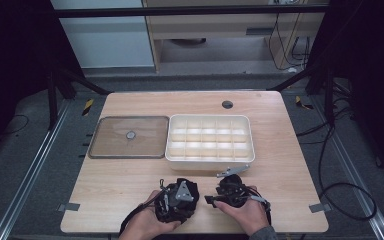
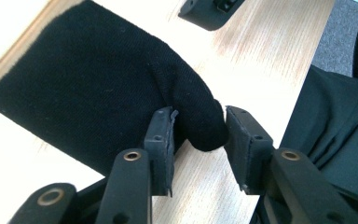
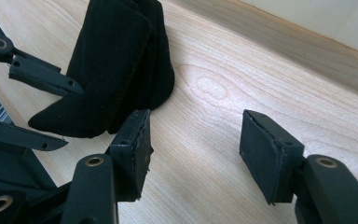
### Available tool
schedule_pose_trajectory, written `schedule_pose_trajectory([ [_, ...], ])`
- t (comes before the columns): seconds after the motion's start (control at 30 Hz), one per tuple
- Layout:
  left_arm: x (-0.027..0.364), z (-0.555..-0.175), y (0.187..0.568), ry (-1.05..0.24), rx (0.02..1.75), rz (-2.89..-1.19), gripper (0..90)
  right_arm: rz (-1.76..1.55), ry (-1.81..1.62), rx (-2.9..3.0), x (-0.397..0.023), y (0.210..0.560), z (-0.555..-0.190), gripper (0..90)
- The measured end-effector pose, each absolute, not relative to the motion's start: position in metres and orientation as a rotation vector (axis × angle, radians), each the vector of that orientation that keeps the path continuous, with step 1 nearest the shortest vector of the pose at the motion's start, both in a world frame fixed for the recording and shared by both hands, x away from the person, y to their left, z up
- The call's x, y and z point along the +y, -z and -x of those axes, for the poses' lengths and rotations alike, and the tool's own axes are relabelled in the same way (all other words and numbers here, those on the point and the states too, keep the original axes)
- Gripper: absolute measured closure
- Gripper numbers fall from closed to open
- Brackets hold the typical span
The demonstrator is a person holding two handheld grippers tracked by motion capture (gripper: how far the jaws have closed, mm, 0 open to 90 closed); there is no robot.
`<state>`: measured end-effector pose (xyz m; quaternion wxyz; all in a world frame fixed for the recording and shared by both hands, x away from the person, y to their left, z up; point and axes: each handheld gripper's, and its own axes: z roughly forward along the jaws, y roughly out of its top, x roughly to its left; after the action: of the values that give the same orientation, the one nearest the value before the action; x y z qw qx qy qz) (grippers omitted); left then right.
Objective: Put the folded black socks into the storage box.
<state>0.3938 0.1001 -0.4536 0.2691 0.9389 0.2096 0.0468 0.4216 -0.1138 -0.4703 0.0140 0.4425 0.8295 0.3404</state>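
On the wooden bench (image 1: 130, 180), a white compartment tray (image 1: 209, 138) is seen at the centre, with a flat lid (image 1: 129, 137) just to its left. Near the front edge, a black cloth (image 2: 98, 98) is laid on the wood between the two hands, close to the tray's near wall. A tip of the cloth is seen between the parted fingers of the left gripper (image 2: 198, 140), unpinched. The right gripper (image 3: 193, 149) is held open over bare wood, just right of the cloth.

A white compartment tray (image 1: 209, 159) sits beside a flat lid (image 1: 128, 137) on the wooden table (image 1: 280, 165).
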Motion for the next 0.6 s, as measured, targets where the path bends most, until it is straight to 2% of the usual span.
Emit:
schedule_pose_trajectory([
  [0.6,0.1073,-0.3925,0.4474,-0.144,0.569,-2.484,51.2,-1.385,-1.06,2.578,-0.1145,0.4699,-0.4222,42.6],
])
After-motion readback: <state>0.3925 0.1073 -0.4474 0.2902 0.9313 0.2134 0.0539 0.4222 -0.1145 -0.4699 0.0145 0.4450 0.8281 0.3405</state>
